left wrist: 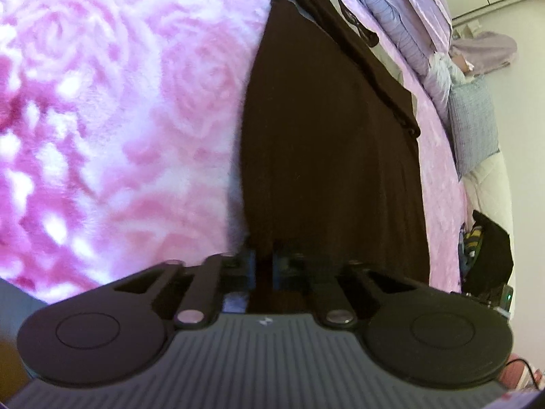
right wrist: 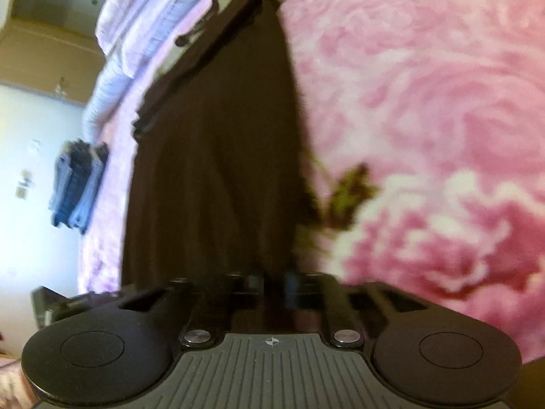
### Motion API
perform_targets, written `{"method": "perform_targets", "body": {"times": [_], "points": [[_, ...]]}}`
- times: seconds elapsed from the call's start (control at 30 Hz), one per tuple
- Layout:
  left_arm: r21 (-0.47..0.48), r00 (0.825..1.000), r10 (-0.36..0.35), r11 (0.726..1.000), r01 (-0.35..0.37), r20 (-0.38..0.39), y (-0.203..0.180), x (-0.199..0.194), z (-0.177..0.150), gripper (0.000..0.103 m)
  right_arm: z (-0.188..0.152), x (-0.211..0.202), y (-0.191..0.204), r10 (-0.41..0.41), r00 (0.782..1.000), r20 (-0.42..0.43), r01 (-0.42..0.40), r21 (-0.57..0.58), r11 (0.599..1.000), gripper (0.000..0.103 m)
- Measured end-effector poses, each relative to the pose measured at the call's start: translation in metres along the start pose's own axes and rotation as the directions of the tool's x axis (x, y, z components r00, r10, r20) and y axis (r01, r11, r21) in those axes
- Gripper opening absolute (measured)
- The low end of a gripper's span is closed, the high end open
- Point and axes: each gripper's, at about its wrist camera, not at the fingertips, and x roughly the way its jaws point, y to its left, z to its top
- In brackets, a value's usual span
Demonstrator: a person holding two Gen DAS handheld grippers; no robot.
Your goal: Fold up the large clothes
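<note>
Dark brown garment (left wrist: 327, 156): long, spread flat along a bed, running away from both cameras toward the far end, where a narrow strap or tie (left wrist: 357, 24) lies loose beside its upper edge. Near edge reaches into both grippers.

Pink rose-patterned blanket (left wrist: 112, 109): plush, covers the bed beneath the garment; one green leaf motif (right wrist: 351, 194) shows just beside the garment's edge in the right wrist view.

Left gripper (left wrist: 264, 266): fingers clenched on the garment's near edge, dark cloth pinched between them.

Right gripper (right wrist: 274, 283): fingers likewise clenched on the near edge of the same garment, cloth between them.

Lavender bedding (left wrist: 398, 17): bunched in folds along the far side of the bed, apart from the garment.

Grey-blue pillow (left wrist: 473, 126): at the bed's edge, beyond the bedding.

Folded blue denim stack (right wrist: 76, 187): on the bed's far side, well apart from the garment.
</note>
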Motion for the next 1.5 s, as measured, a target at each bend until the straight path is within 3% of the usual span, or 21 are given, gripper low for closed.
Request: {"method": "perform_targets", "body": {"times": [0.2,0.33,0.53,0.63,0.67,0.73,0.77,0.8,0.9,1.1,1.33,1.43,1.5], "points": [[-0.003,1.000,-0.003,1.000,0.003,0.031,-0.010,-0.019,0.010,0.004,0.015,-0.016,0.024,0.013,1.000,-0.007,-0.013,-0.033,0.999,0.002],[0.001,0.993,-0.067,0.998,0.067,0.099,-0.033,-0.039,0.040,0.004,0.054,-0.041,0.057,0.075,0.994,0.076,-0.070,-0.063,0.996,0.002],[-0.005,0.956,-0.168,0.985,0.175,0.241,-0.073,-0.043,0.139,0.004,0.162,-0.048,0.107,0.148,0.963,0.223,-0.128,-0.102,0.986,0.002],[-0.025,0.941,-0.192,0.978,0.207,0.278,-0.088,-0.020,0.209,0.005,0.226,-0.025,0.127,0.126,0.950,0.285,-0.109,-0.076,0.991,0.002],[-0.037,0.942,-0.182,0.979,0.200,0.283,-0.092,-0.009,0.235,0.010,0.248,-0.013,0.132,0.092,0.950,0.300,-0.081,-0.048,0.996,0.003],[-0.051,0.953,-0.108,0.991,0.128,0.284,-0.099,0.017,0.282,0.022,0.282,0.011,0.135,-0.014,0.947,0.320,0.006,0.026,1.000,0.016],[-0.050,0.955,-0.067,0.995,0.085,0.288,-0.100,0.026,0.297,0.024,0.292,0.019,0.137,-0.074,0.940,0.332,0.060,0.053,0.997,0.043],[-0.034,0.959,-0.029,0.999,0.040,0.283,-0.100,0.033,0.310,0.024,0.298,0.026,0.138,-0.124,0.929,0.348,0.106,0.071,0.992,0.052],[0.047,0.972,0.038,0.998,-0.050,0.231,-0.095,0.046,0.330,0.025,0.298,0.034,0.138,-0.161,0.922,0.353,0.163,0.022,0.986,0.053],[0.270,0.988,0.073,0.957,-0.108,0.139,-0.099,0.082,0.321,0.026,0.281,0.068,0.134,-0.281,0.907,0.312,0.338,-0.146,0.930,0.053],[0.488,0.968,0.164,0.840,-0.237,0.189,-0.133,0.131,0.331,0.028,0.312,0.110,0.137,-0.262,0.902,0.344,0.378,-0.333,0.864,0.053],[0.498,0.963,0.191,0.827,-0.262,0.190,-0.137,0.144,0.337,0.028,0.325,0.132,0.139,-0.286,0.897,0.338,0.411,-0.397,0.820,0.053],[0.505,0.960,0.203,0.818,-0.274,0.193,-0.138,0.151,0.339,0.026,0.331,0.144,0.135,-0.280,0.906,0.318,0.399,-0.417,0.817,0.049]]}}
